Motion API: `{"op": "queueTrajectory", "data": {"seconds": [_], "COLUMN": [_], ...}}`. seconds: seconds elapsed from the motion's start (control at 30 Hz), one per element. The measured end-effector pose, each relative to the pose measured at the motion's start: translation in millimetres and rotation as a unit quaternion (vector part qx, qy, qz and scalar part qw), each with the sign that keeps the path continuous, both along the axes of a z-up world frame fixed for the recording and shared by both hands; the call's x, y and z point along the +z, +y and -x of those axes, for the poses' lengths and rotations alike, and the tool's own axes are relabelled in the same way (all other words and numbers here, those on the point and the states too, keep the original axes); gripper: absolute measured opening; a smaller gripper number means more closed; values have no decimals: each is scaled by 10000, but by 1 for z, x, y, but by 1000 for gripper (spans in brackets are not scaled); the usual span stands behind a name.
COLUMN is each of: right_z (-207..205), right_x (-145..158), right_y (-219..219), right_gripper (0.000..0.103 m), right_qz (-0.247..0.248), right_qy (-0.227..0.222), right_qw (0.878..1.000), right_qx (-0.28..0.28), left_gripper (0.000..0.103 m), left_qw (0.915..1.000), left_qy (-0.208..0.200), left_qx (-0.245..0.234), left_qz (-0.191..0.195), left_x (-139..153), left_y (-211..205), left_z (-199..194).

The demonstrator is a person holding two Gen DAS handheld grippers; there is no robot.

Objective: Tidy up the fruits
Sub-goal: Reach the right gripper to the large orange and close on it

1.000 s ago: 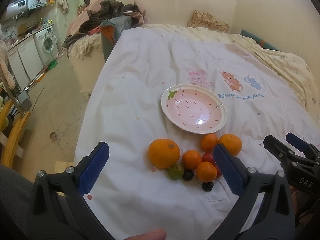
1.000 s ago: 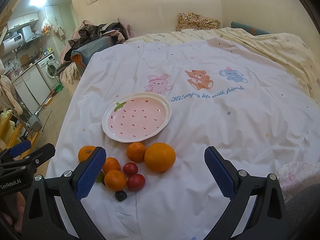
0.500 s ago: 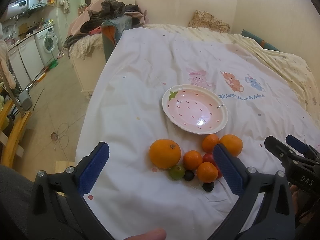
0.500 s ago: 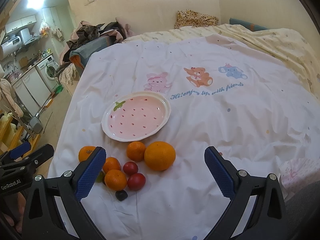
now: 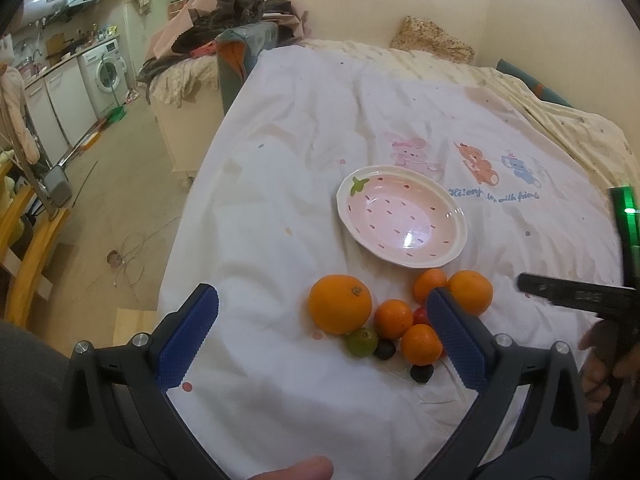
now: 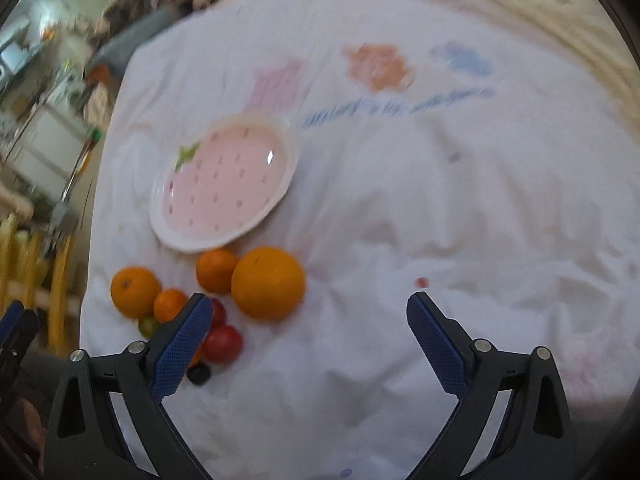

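A pink strawberry-pattern plate [image 5: 448,258] lies empty on the white sheet; it also shows in the right wrist view [image 6: 160,216]. In front of it lies a cluster of fruit: a big orange [image 5: 340,309], several small oranges [image 5: 393,319], a green lime [image 5: 362,342], red tomatoes [image 6: 222,344] and dark plums [image 5: 421,373]. A second big orange [image 6: 268,282] sits at the cluster's right. My left gripper [image 5: 320,336] is open and empty, hovering just short of the fruit. My right gripper [image 6: 308,344] is open and empty, above the sheet right of the cluster.
The white cartoon-print sheet [image 5: 304,184] covers a bed; its left edge drops to the floor [image 5: 120,200]. A pile of clothes [image 5: 232,12] lies at the far left corner. Kitchen units and a washing machine [image 5: 106,70] stand beyond.
My right gripper has moved forward and down toward the fruit, tilting; its view is blurred by motion. My left gripper has barely moved.
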State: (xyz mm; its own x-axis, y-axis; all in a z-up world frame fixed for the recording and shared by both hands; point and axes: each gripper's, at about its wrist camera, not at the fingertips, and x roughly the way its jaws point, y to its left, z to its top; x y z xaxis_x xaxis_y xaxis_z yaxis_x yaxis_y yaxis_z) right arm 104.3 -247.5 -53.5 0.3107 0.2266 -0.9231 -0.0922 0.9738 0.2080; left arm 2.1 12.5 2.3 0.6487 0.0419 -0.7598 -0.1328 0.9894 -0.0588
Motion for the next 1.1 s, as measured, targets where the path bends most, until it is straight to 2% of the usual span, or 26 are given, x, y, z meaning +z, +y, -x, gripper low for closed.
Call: {"op": "queueTrajectory", "data": {"seconds": [0.1,0.2,0.27,0.4,0.6,0.8,1.03,1.1], "right_z": [-13,-23,-26,-28,-31,-31,-30,-40], "right_x": [-21,-39,-46,-57,-72,-81,-77,-66], "right_y": [17,31,42,61,73,80,80,68], "right_gripper": [94,90,87,83,73,70,64,64], "right_qz": [70,115,318,620,810,877,771,664], "right_qy": [429,799,853,929,993,955,879,898], "right_qw": [9979,9927,9889,9795,9729,9704,9709,9733], "right_qx": [489,893,1174,1675,1925,2036,2092,2007], "left_gripper": [103,103,103,103,103,103,102,102], "left_qw": [9998,9986,9971,9949,9923,9878,9823,9789], "left_qy": [127,419,650,853,1096,1450,1826,1983], "left_qx": [109,297,407,523,555,535,225,144], "left_qz": [-96,-146,2,146,122,194,363,473], "left_x": [-3,-12,-20,-27,-37,-52,-62,-65], "left_y": [4,11,18,24,22,17,8,3], "left_z": [-2,-7,-10,-14,-20,-27,-43,-51]}}
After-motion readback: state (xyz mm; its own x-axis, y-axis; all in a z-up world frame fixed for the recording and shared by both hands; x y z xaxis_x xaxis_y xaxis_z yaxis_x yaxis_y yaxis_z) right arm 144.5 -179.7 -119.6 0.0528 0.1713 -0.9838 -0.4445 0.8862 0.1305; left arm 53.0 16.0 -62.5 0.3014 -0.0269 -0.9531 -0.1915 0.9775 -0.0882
